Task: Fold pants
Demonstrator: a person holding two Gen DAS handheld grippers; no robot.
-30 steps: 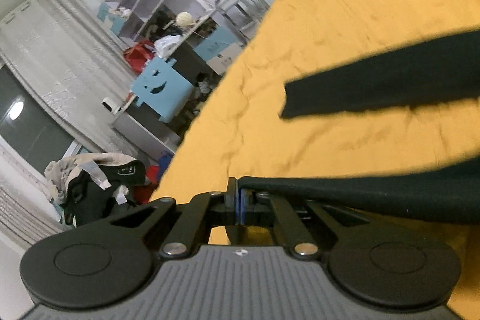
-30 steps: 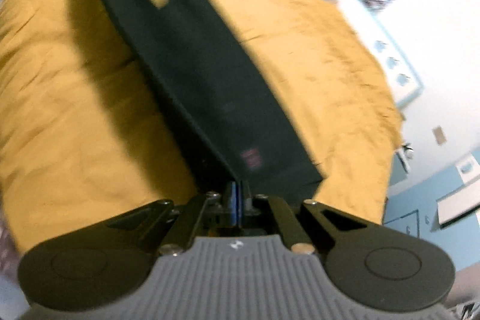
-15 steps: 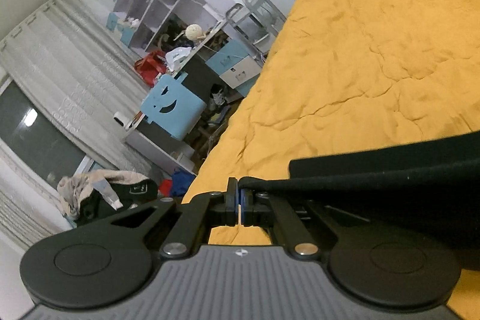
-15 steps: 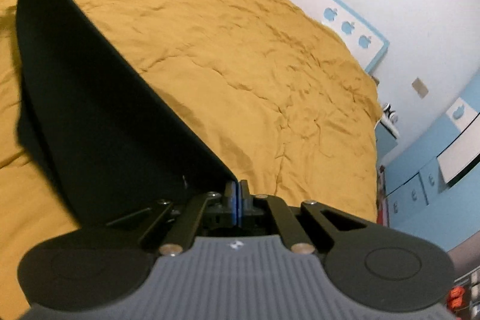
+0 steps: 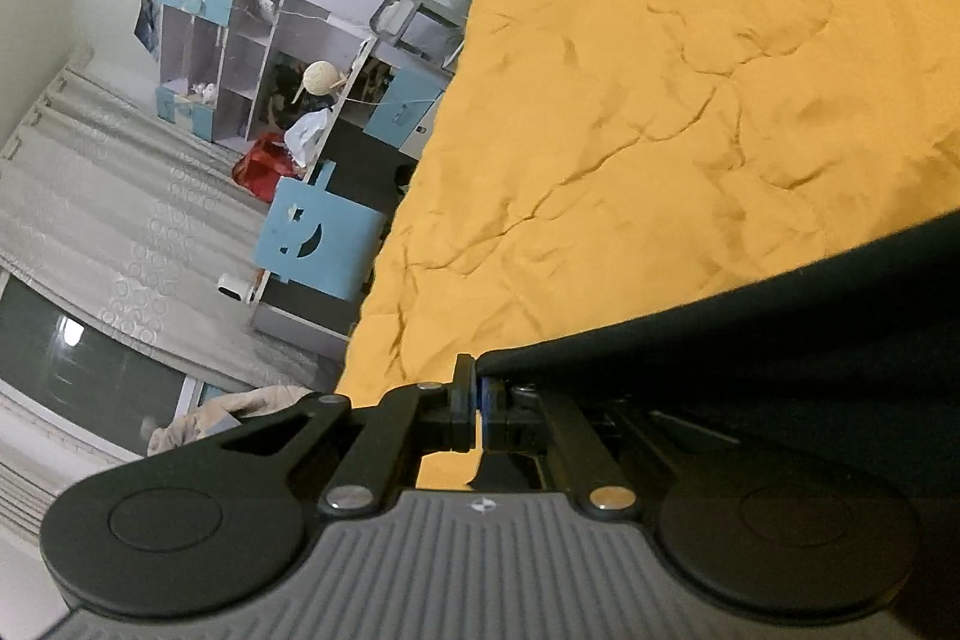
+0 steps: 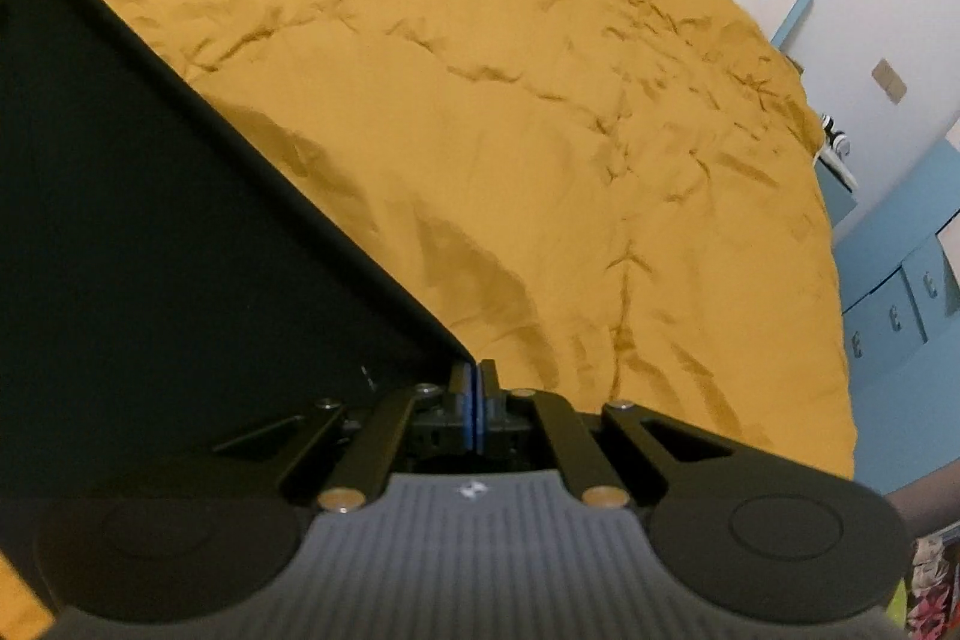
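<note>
Dark smooth pants (image 6: 150, 232), wrinkled bedspread (image 6: 540, 130)

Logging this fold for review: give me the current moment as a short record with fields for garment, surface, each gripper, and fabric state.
garment: black pants
surface: wrinkled mustard-yellow bedspread
left gripper: shut on an edge of the pants, fabric running off to its right
right gripper: shut on an edge of the pants, fabric spreading to its left
fabric state: pulled into a straight, taut edge from each gripper; whether any of it touches the bed cannot be told
background: blue-and-white shelving and curtains beside the bed
</note>
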